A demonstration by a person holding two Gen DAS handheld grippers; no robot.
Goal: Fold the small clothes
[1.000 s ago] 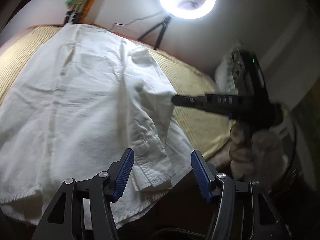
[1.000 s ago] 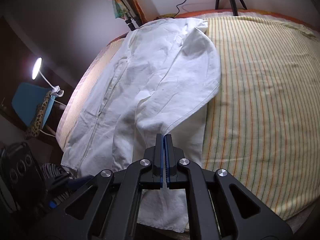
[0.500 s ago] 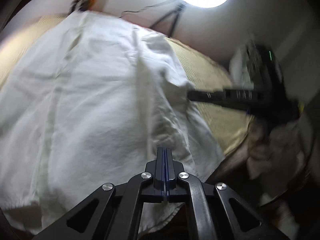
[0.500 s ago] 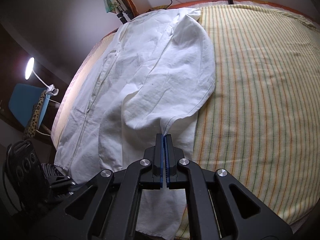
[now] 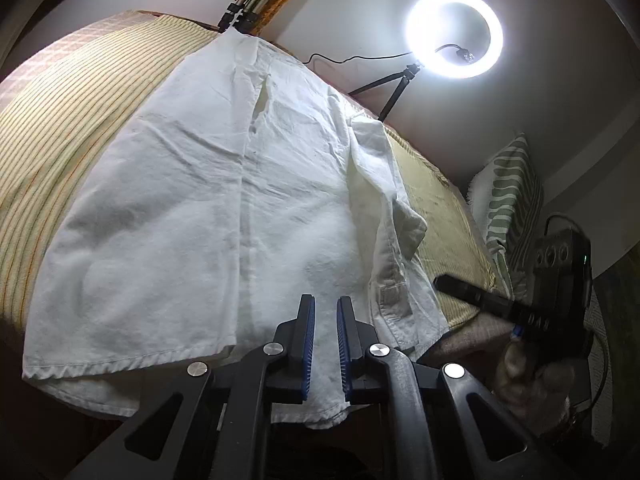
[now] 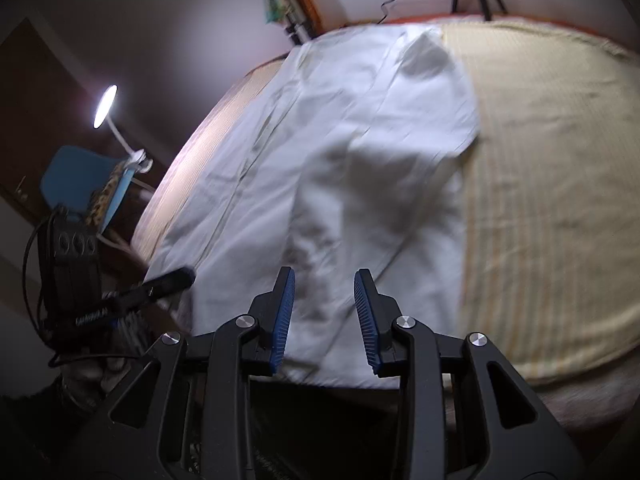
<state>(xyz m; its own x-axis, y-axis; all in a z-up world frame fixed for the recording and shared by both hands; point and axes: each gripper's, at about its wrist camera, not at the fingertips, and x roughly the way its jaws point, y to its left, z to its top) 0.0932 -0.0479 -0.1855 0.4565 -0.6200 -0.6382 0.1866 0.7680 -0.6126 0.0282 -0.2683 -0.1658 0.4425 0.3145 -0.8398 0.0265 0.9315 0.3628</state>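
White cotton is being shown spread across the striped bedspread (image 5: 52, 128): a small button-front shirt (image 5: 224, 216) is lying flat, its hem at the near edge of the bed. Left of the shirt, in the right wrist view, a lit desk lamp (image 6: 105, 105) and a blue chair (image 6: 76, 178) are being seen beyond the bed. Over the shirt's hem, the left gripper (image 5: 323, 316) is being opened, its blue pads a narrow gap apart; cloth is lying below that gap, and no fabric is being pinched. Right of the shirt's button placket, a folded-in sleeve (image 5: 394, 240) is lying on the body. The right gripper (image 6: 324, 292) is also being opened, its jaws wider apart and held above the shirt's near right part, nothing being clamped. Right of the shirt, a ring light (image 5: 454, 33) is glowing and a striped pillow (image 5: 508, 196) is being propped.
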